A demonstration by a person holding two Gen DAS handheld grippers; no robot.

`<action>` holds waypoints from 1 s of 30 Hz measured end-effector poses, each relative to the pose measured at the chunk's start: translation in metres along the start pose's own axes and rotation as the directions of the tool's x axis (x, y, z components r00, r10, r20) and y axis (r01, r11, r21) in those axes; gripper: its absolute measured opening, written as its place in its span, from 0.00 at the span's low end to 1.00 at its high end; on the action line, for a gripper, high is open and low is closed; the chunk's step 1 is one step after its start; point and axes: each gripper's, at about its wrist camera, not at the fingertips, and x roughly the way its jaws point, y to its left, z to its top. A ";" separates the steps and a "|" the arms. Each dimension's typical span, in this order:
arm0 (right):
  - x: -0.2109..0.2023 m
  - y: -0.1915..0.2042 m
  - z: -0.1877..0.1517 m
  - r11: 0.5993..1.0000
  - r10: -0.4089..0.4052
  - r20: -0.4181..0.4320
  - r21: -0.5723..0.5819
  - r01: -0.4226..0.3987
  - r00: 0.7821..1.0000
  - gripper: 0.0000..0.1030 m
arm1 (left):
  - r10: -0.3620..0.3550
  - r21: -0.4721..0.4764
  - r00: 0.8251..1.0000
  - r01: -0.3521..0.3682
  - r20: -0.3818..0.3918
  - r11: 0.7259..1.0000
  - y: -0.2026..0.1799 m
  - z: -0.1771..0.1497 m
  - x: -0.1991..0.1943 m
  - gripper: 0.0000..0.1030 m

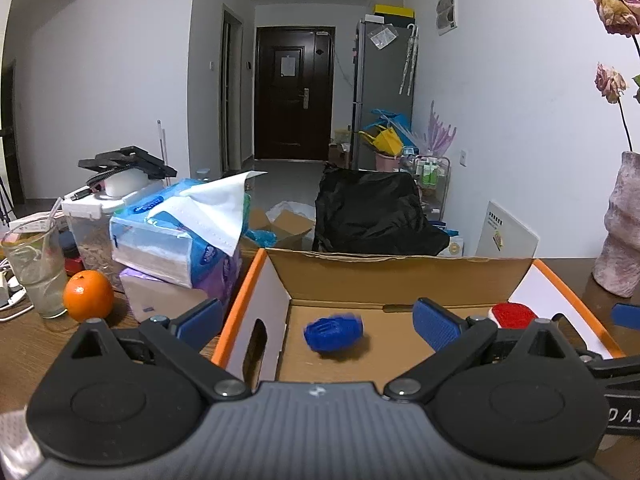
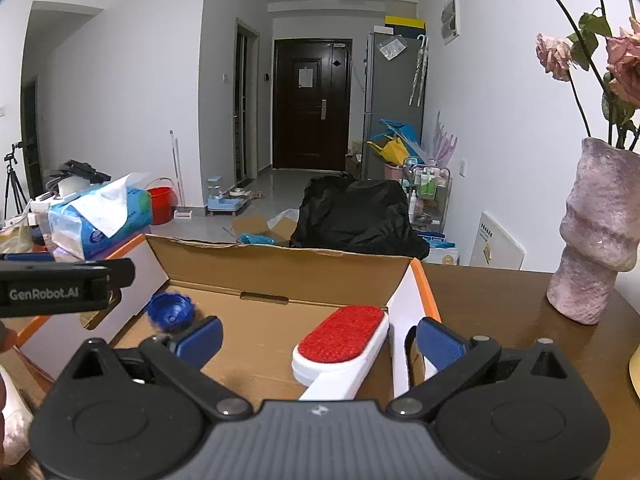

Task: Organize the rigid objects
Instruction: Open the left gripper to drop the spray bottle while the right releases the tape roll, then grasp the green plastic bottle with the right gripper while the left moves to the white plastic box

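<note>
An open cardboard box (image 1: 396, 280) (image 2: 288, 276) with orange-edged white flaps stands on the wooden table. Inside it a round blue ribbed object (image 1: 333, 334) (image 2: 171, 312) looks blurred near the left wall. A white lint brush with a red pad (image 2: 340, 346) (image 1: 513, 315) lies at the box's right side. My left gripper (image 1: 318, 322) is open above the box's near left part, nothing between its blue pads (image 1: 434, 324). My right gripper (image 2: 318, 344) is open too; the brush lies between its pads (image 2: 438, 344) without touching either. The left gripper's body (image 2: 60, 288) shows at the right wrist view's left edge.
Left of the box sit stacked tissue packs (image 1: 180, 240), an orange (image 1: 88, 295), a plastic cup with a straw (image 1: 34, 268) and a lidded container (image 1: 90, 216). A pink vase with dried roses (image 2: 596, 232) stands on the table at right. A black-covered chair (image 1: 376, 212) is beyond.
</note>
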 end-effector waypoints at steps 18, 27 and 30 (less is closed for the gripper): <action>-0.044 0.001 -0.006 0.999 0.018 0.081 -0.044 -0.014 0.997 1.00 | -0.030 0.025 0.999 0.029 0.037 0.999 0.001 -0.008 -0.041 1.00; -0.071 0.001 -0.022 0.997 0.021 0.091 -0.076 -0.014 0.996 1.00 | -0.013 0.021 0.999 0.012 0.050 1.000 0.013 -0.021 -0.067 1.00; -0.079 0.000 -0.028 0.997 0.018 0.090 -0.080 -0.011 0.996 1.00 | -0.005 0.021 0.999 0.004 0.050 1.000 0.019 -0.026 -0.075 1.00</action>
